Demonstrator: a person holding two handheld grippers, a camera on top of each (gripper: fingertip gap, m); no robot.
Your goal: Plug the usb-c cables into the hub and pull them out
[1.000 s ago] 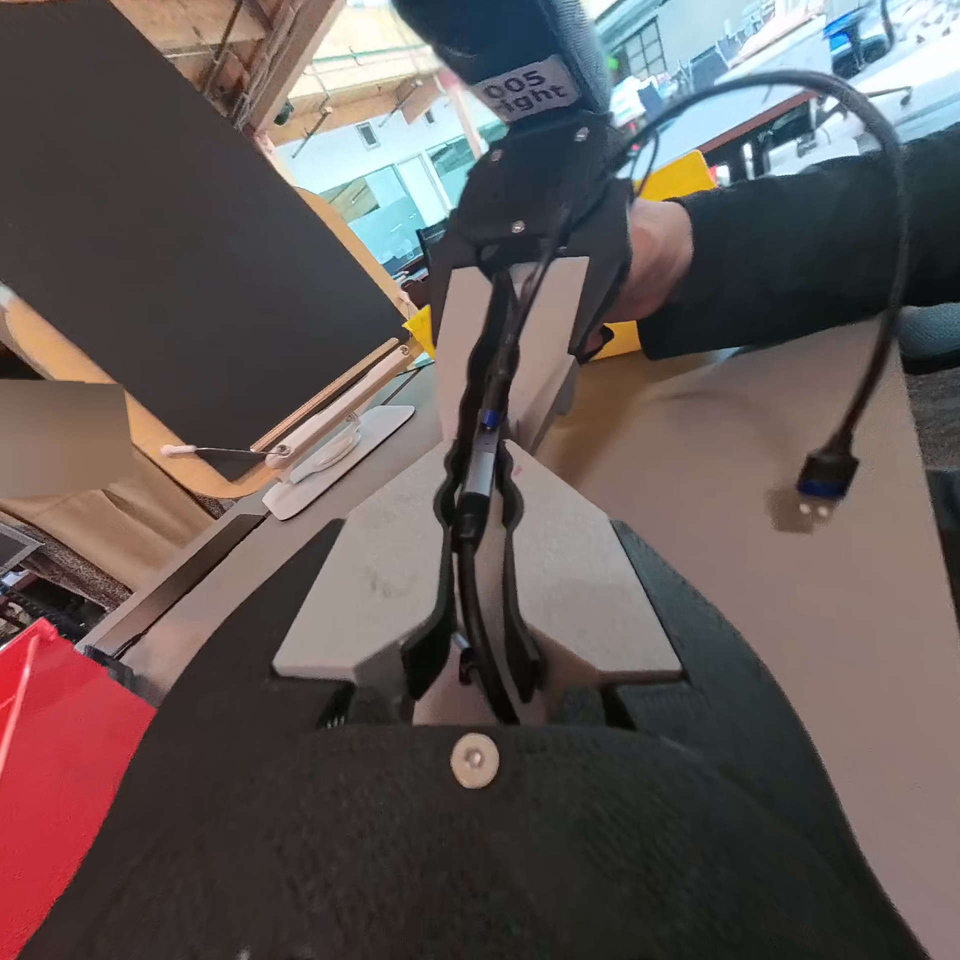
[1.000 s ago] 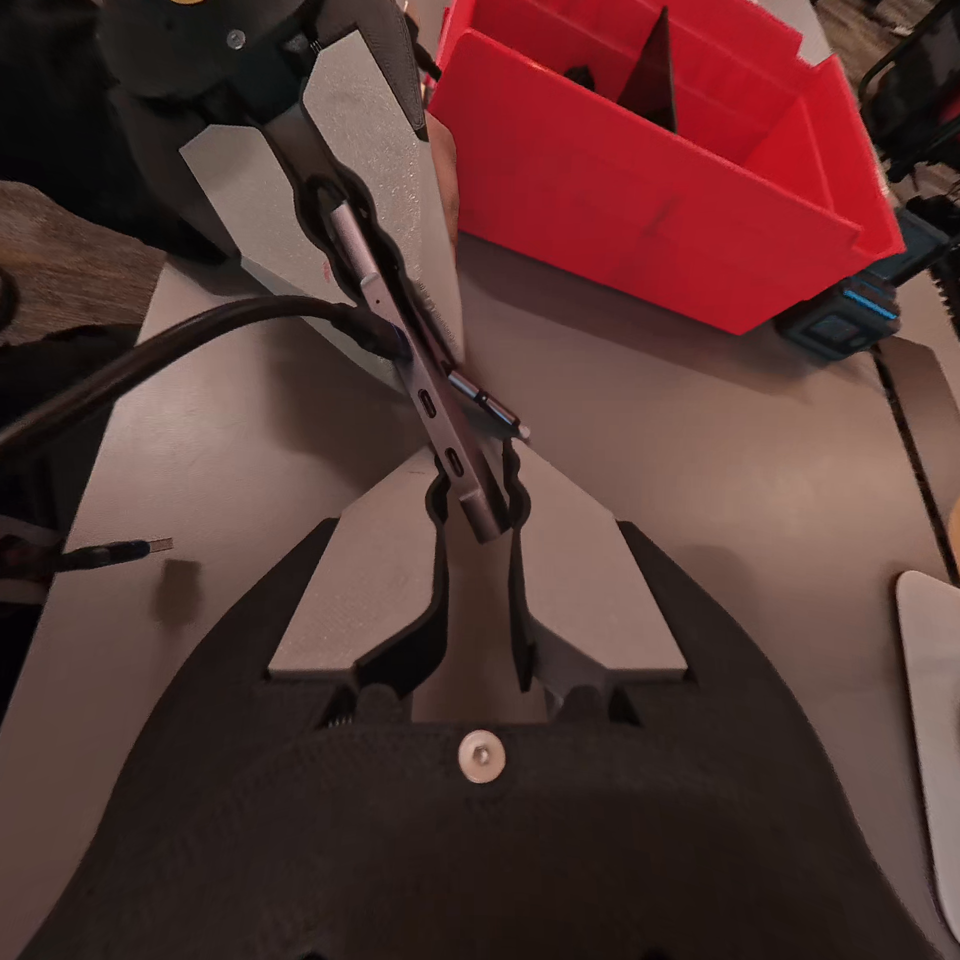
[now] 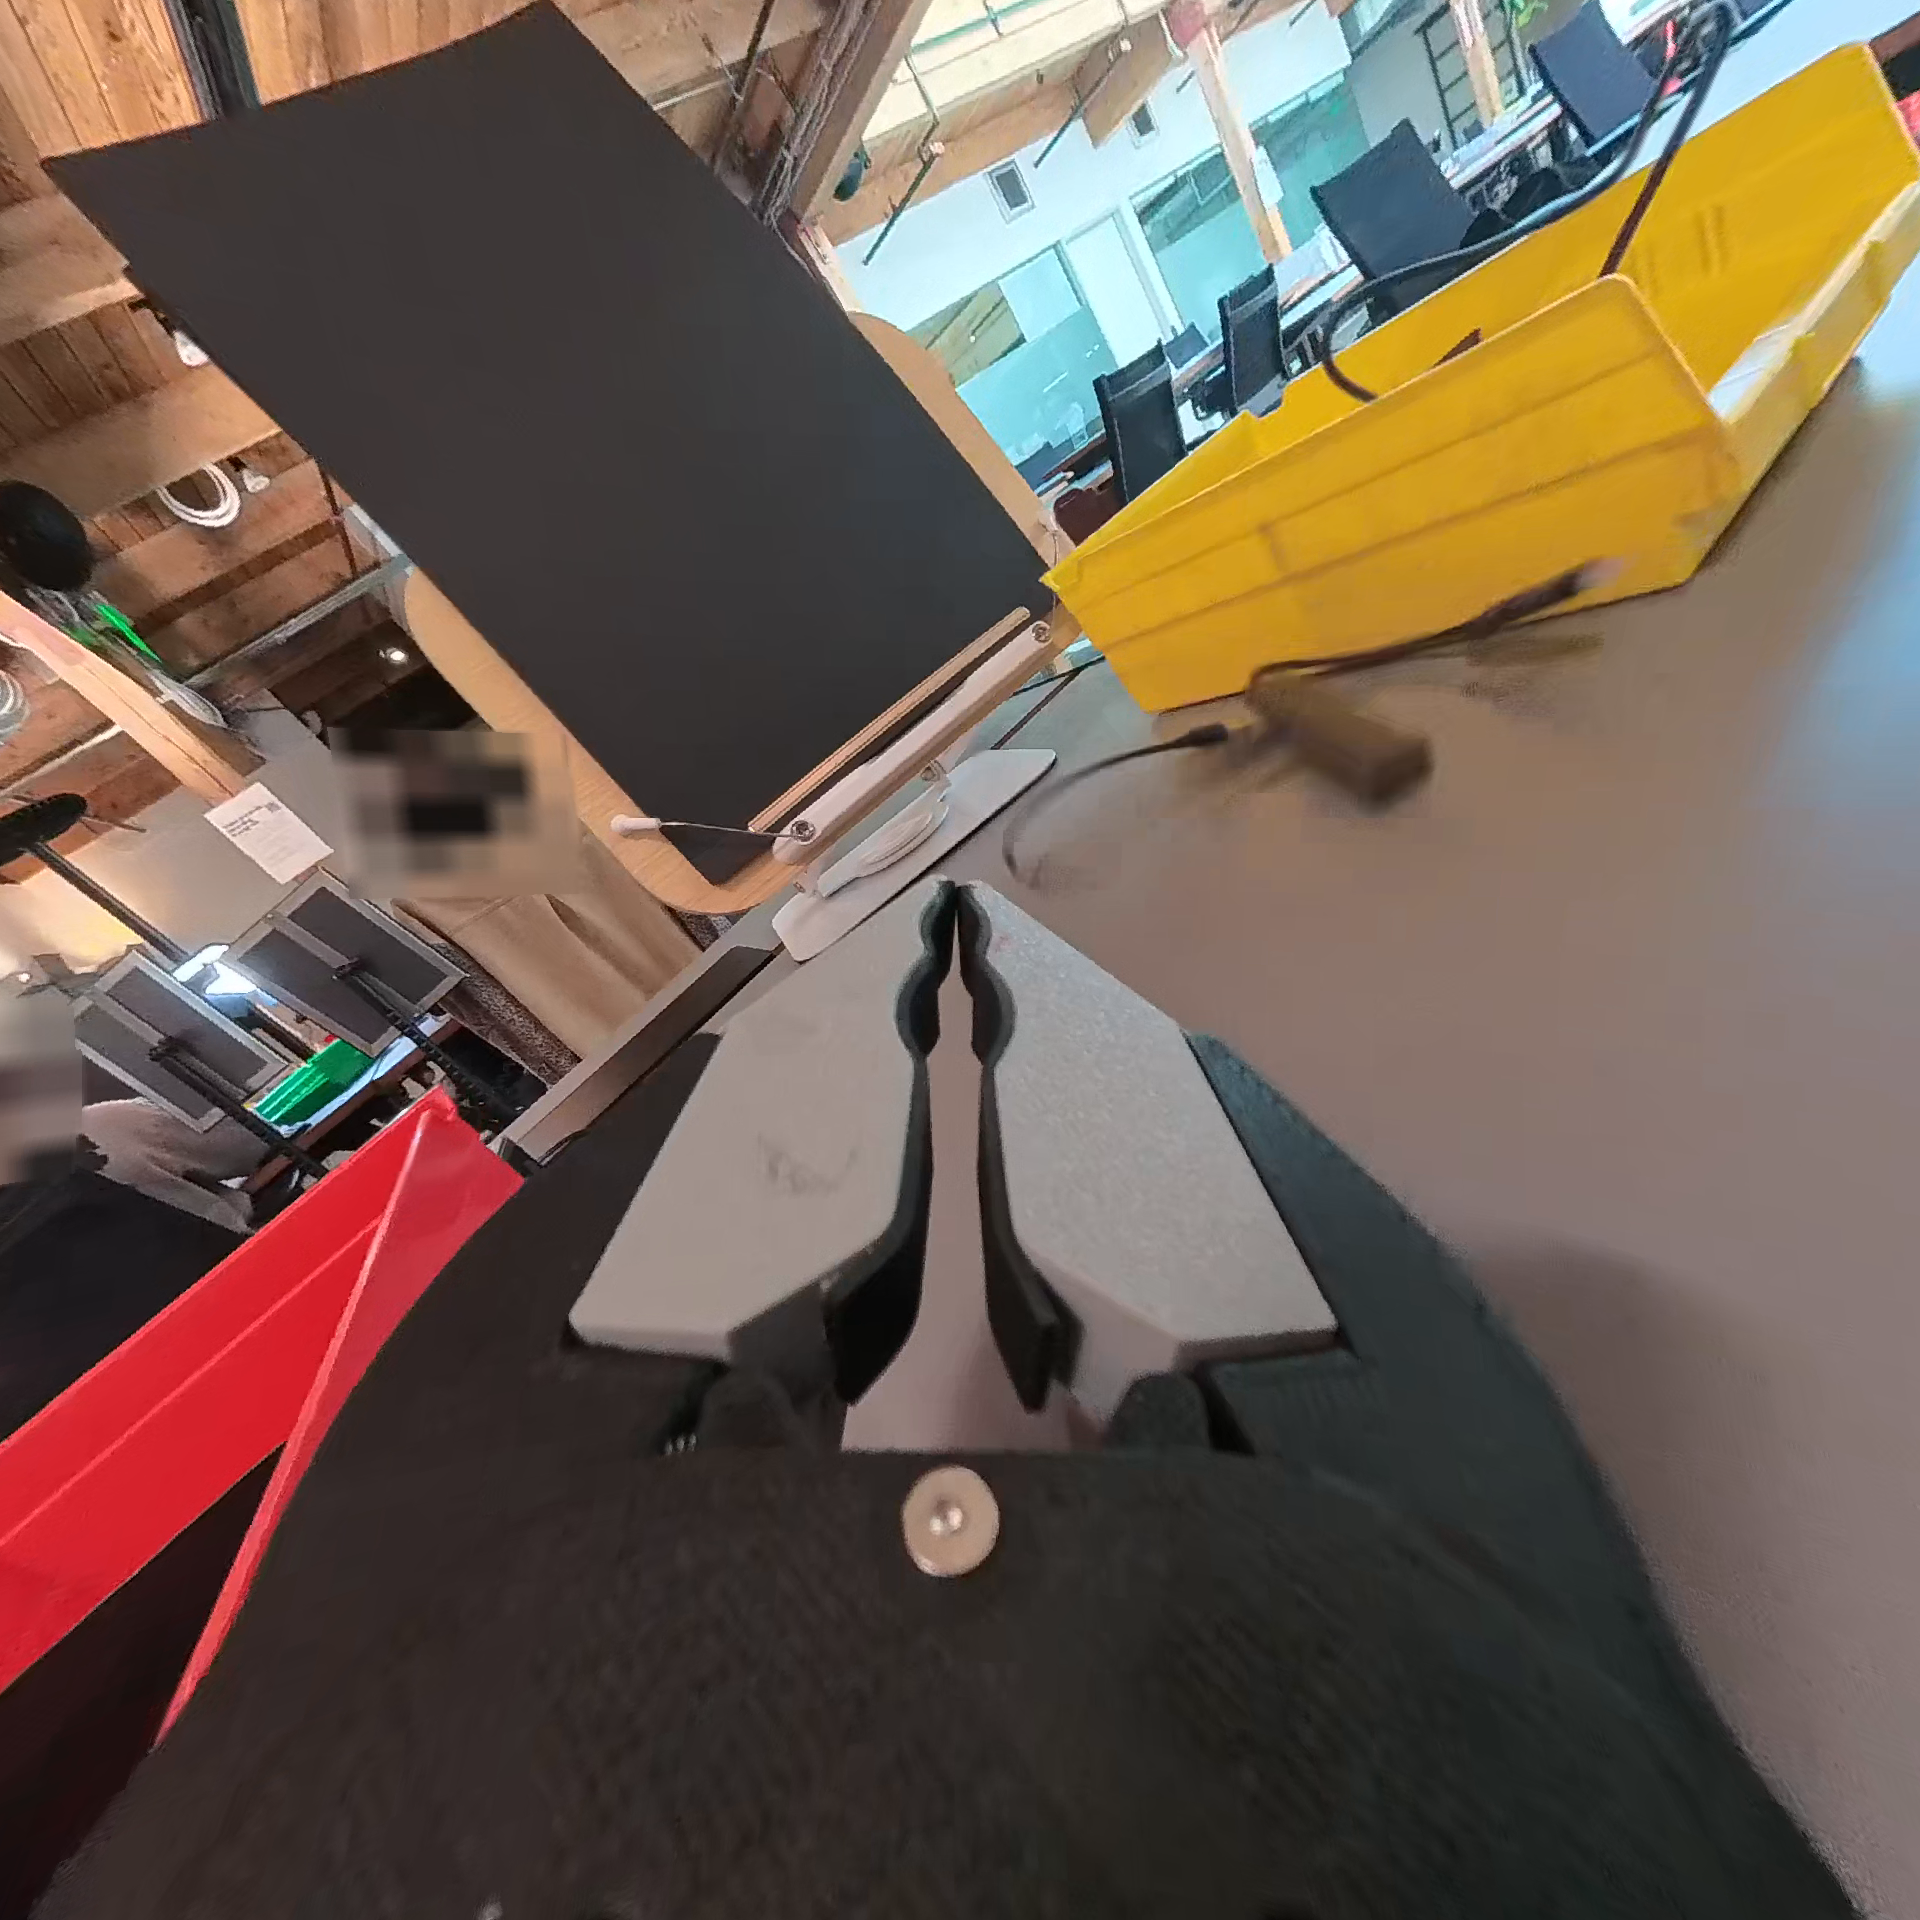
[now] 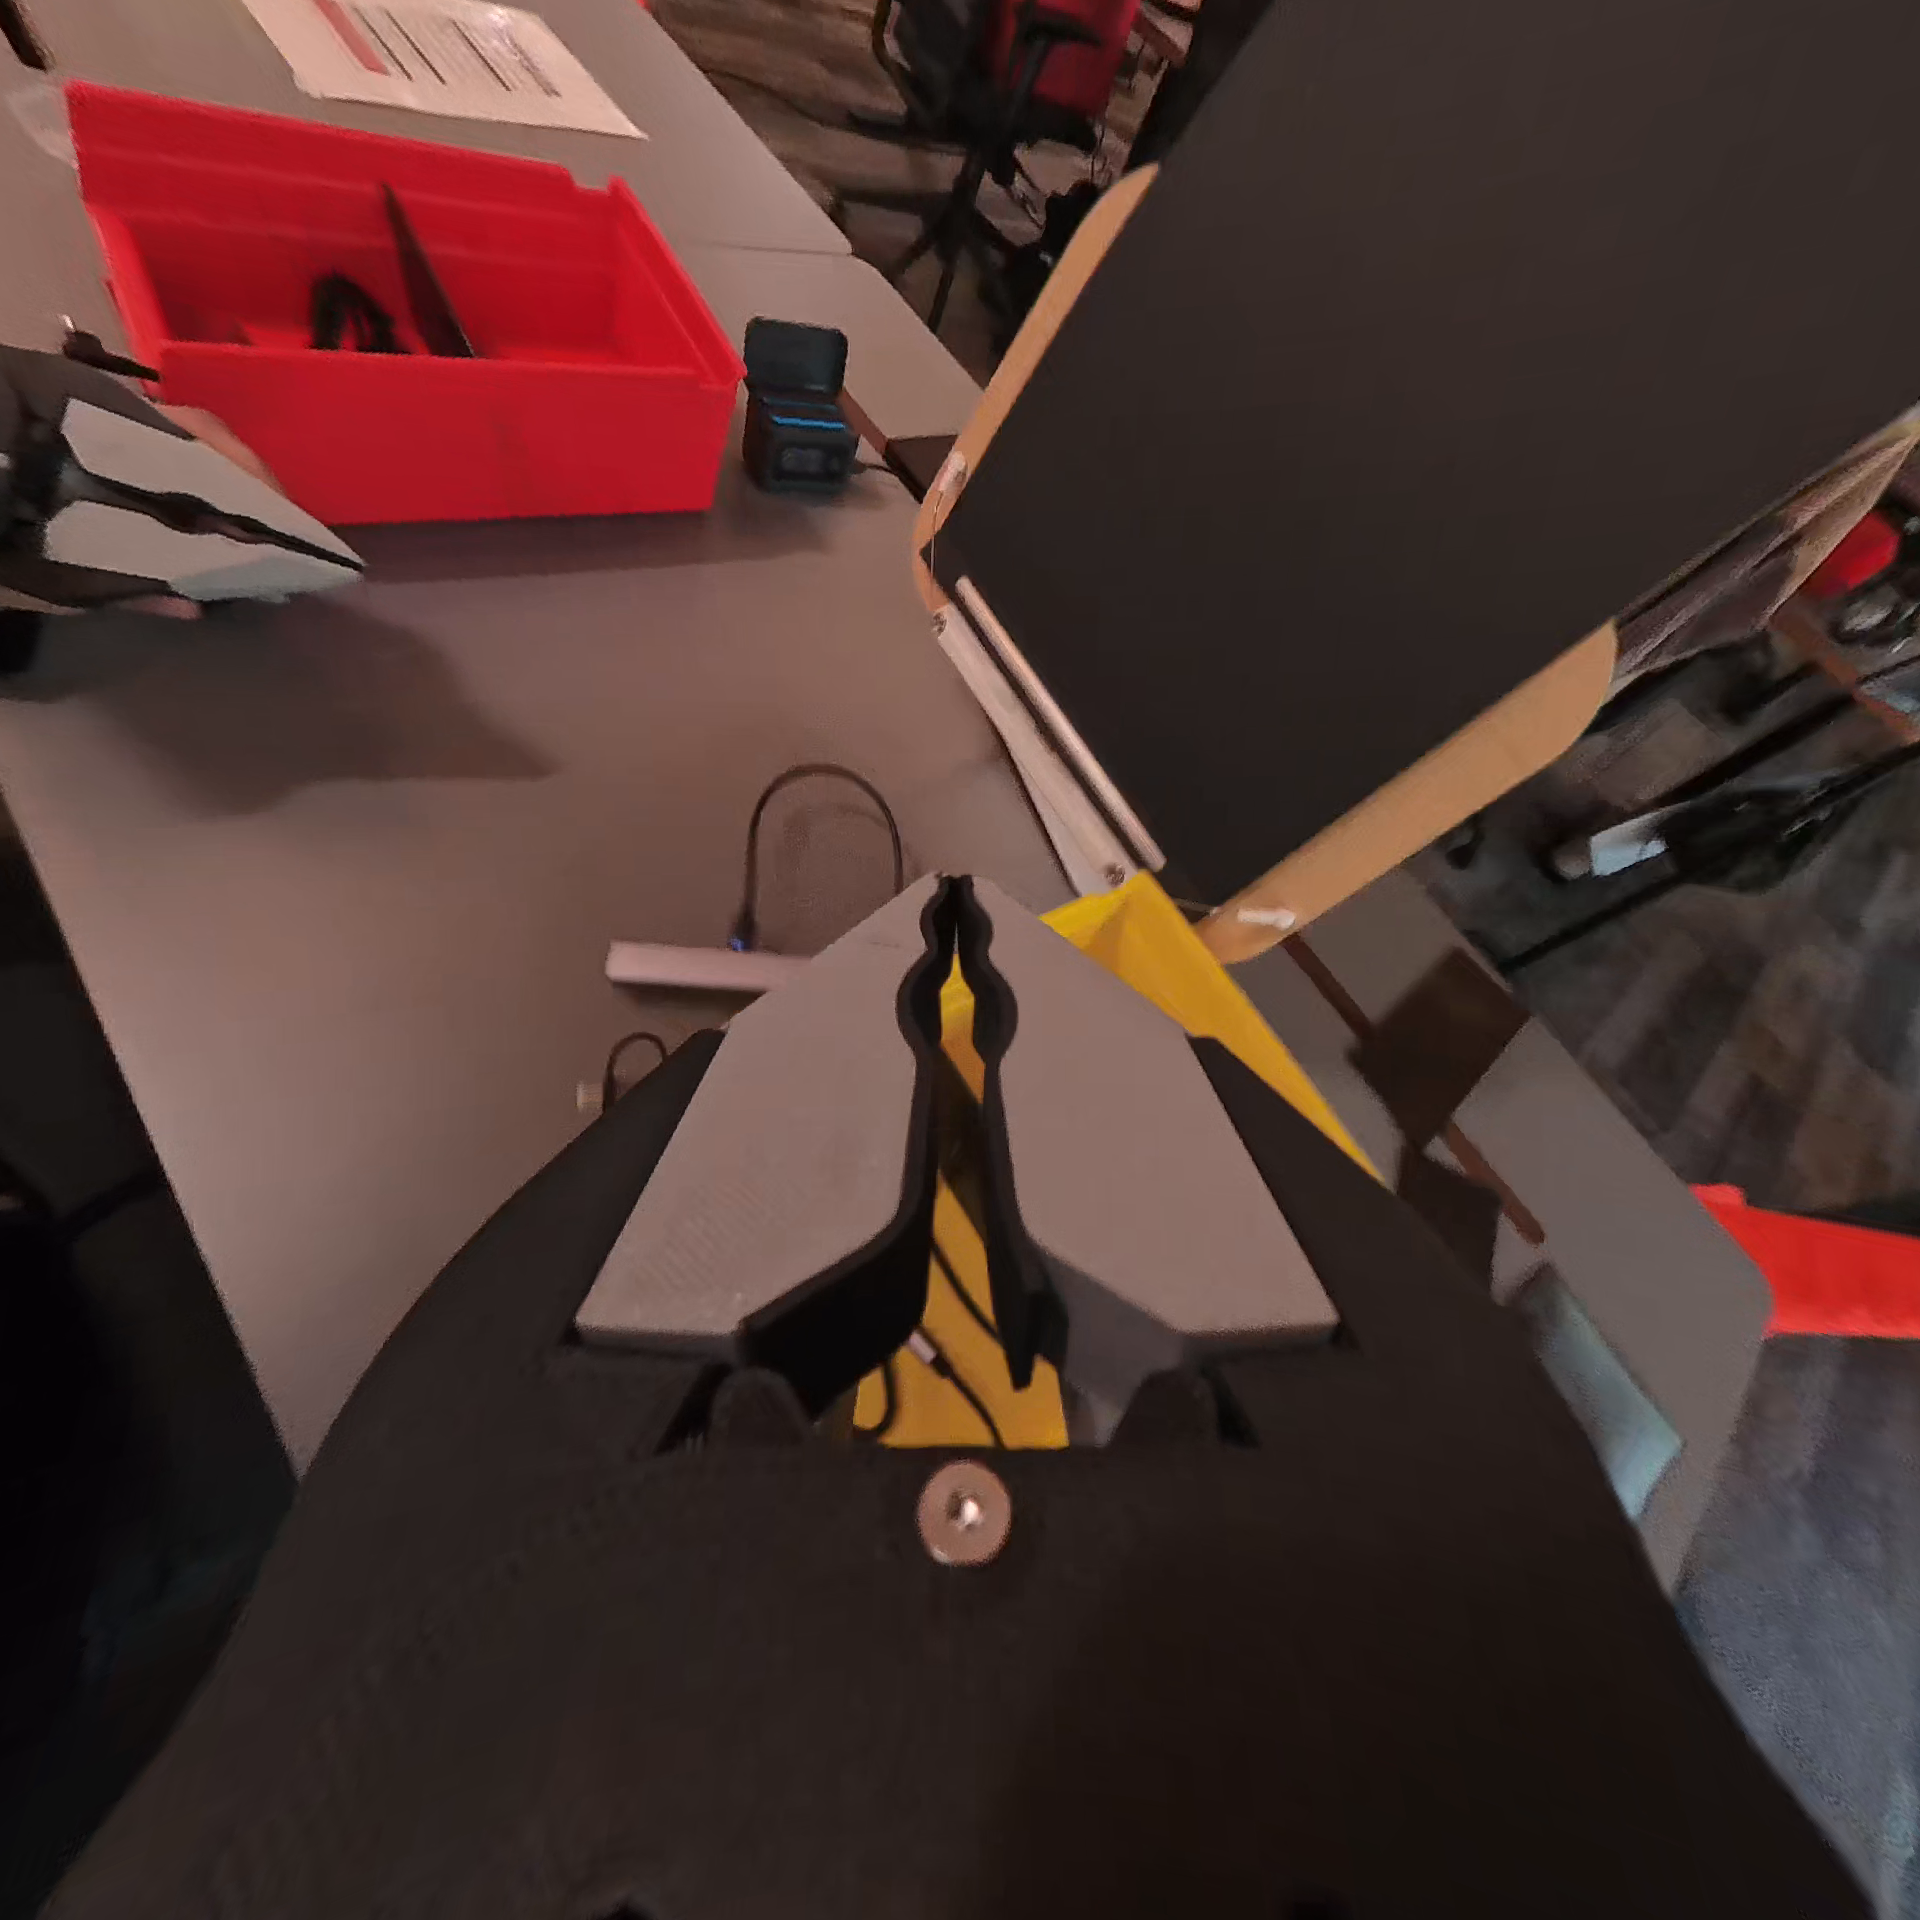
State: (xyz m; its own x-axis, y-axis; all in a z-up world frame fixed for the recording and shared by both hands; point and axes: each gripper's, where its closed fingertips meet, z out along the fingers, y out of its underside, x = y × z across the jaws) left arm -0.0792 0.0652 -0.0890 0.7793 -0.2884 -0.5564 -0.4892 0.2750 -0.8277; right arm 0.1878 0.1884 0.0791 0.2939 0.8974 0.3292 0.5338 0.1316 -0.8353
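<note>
the hub on the table is smeared by motion in the left wrist view, and its ports cannot be made out. a cable curling off it is blurred too. in the right wrist view the right gripper covers one end of the hub, so only a grey strip shows. the yellow bin sits mostly behind that gripper; thin cables inside it show only through the gap. the left gripper is cut by the frame edge, probably closed. the red bin runs off the frame.

Printed sheet on table; print too blurred to read.
</note>
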